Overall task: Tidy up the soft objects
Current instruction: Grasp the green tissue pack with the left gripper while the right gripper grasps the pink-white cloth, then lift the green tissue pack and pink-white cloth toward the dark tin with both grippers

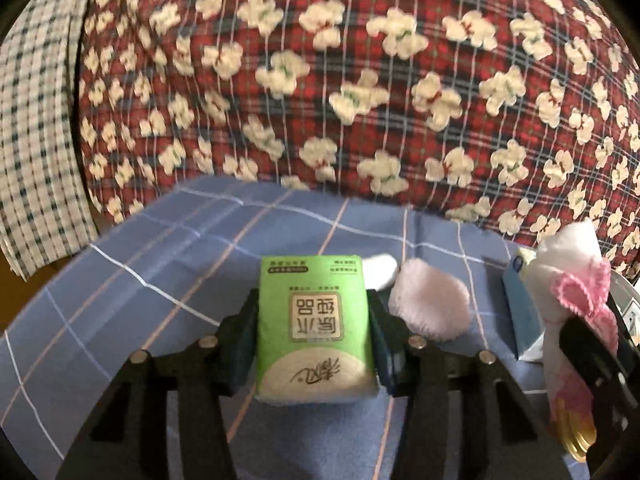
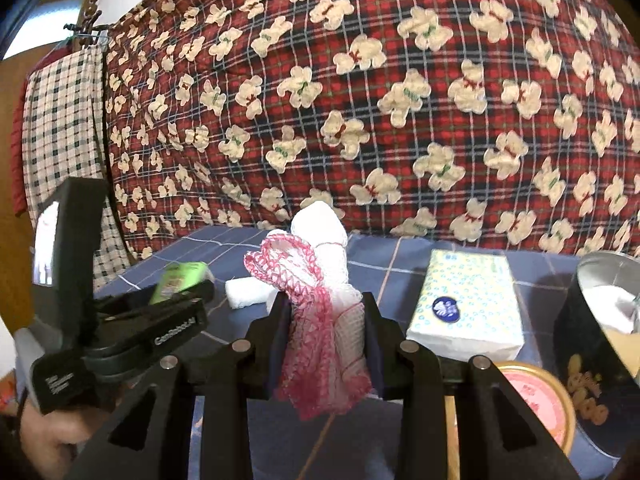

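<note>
Tin (image 2: 592, 344) beside white tissue pack (image 2: 466, 304)

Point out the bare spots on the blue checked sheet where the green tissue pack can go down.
Free: the sheet left of the green tissue pack, up to the bear quilt. Crowded: rightward, with the fluffy pad, white roll, patterned tissue pack and tin.

The green tissue pack (image 1: 316, 328) bears upside-down Chinese characters; the left gripper (image 2: 176, 326) reads roughly "GenRobot.AI".
</note>
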A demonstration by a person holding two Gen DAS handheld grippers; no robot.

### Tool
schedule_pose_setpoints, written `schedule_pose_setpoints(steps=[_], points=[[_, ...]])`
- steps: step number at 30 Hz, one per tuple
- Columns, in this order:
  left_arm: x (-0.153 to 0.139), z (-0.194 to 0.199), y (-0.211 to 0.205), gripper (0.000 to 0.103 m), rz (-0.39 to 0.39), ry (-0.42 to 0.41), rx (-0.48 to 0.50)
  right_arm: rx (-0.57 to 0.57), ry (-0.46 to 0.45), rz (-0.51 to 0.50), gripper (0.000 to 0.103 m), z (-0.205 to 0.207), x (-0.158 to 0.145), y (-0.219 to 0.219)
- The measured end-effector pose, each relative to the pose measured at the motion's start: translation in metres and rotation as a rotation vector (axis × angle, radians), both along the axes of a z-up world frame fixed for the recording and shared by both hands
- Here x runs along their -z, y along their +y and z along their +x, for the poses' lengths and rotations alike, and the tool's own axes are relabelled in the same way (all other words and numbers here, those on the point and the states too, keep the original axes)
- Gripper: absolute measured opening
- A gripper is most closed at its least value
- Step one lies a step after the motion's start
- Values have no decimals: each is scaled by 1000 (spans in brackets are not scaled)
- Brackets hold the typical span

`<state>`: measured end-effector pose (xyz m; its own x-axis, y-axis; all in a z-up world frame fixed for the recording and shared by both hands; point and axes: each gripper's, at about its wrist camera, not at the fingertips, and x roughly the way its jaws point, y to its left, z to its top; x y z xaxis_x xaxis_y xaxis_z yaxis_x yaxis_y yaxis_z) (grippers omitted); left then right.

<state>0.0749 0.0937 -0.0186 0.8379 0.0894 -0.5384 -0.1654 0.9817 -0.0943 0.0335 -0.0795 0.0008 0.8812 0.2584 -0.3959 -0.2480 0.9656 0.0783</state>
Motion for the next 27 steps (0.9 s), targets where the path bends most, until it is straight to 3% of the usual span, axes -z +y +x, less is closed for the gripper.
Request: schedule_pose_setpoints(steps=[14, 27], points=[[-12, -24, -19, 49, 116, -127, 1, 46, -59, -31, 37, -13, -5, -11], [-16, -44, -42, 49, 115, -154, 39, 82, -112, -65, 37, -32, -9, -29]])
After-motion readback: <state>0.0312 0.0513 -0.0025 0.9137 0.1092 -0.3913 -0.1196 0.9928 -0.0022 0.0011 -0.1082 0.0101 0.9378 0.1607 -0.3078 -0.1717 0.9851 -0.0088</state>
